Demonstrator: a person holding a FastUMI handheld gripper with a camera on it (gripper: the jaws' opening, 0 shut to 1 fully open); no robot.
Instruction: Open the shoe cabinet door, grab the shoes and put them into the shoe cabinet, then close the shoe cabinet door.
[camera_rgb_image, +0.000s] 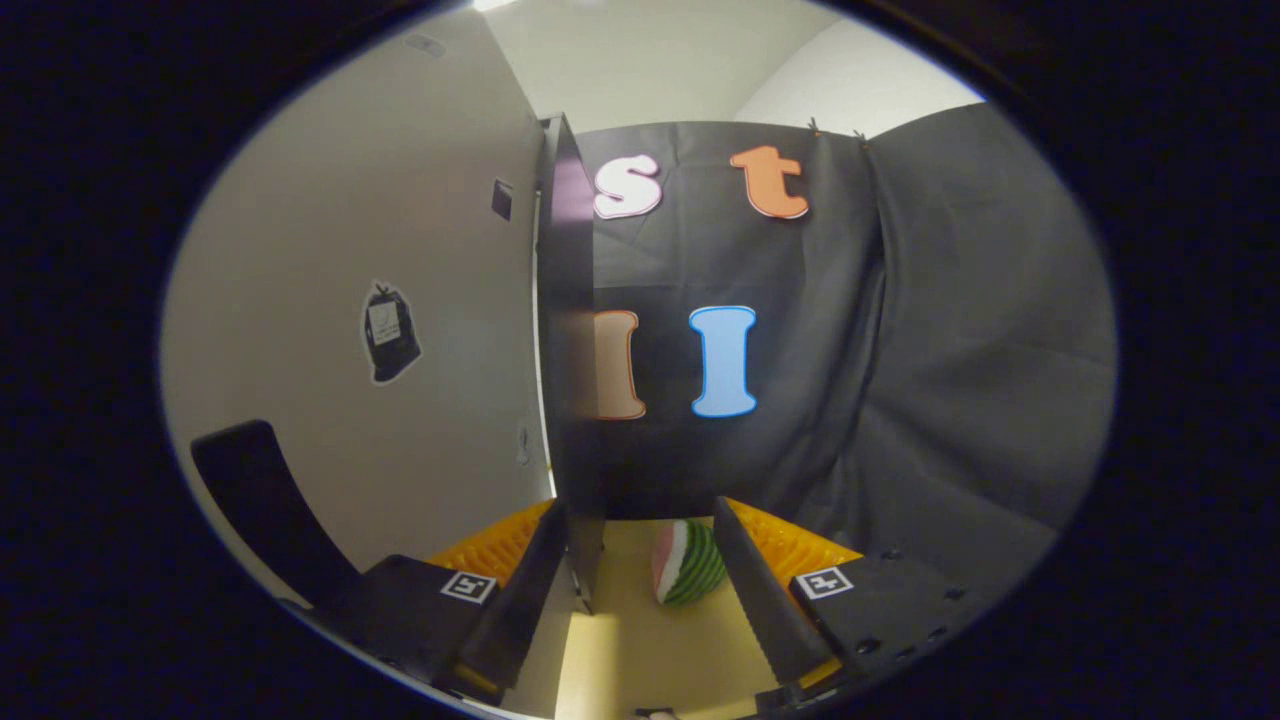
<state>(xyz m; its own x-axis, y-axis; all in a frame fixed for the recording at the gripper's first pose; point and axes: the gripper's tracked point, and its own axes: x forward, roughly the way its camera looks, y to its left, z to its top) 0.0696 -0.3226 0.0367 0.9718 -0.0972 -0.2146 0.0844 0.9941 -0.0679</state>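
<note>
Gripper (640, 560) w/ fingers spread apart, gripping nothing. Cabinet door (566, 330) stands edge-on, a dark panel whose lower corner sits just inside the left finger (520, 590); contact w/ that finger can't be told. Pale cabinet face (400, 250), left of the door, carries a small black sticker (390, 332). Right of the door, between the fingers, a watermelon-slice toy (688, 562) lies on the tan tabletop (660, 640). A dark curved part (255, 500) rises left of the door, beside the cabinet face.
</note>
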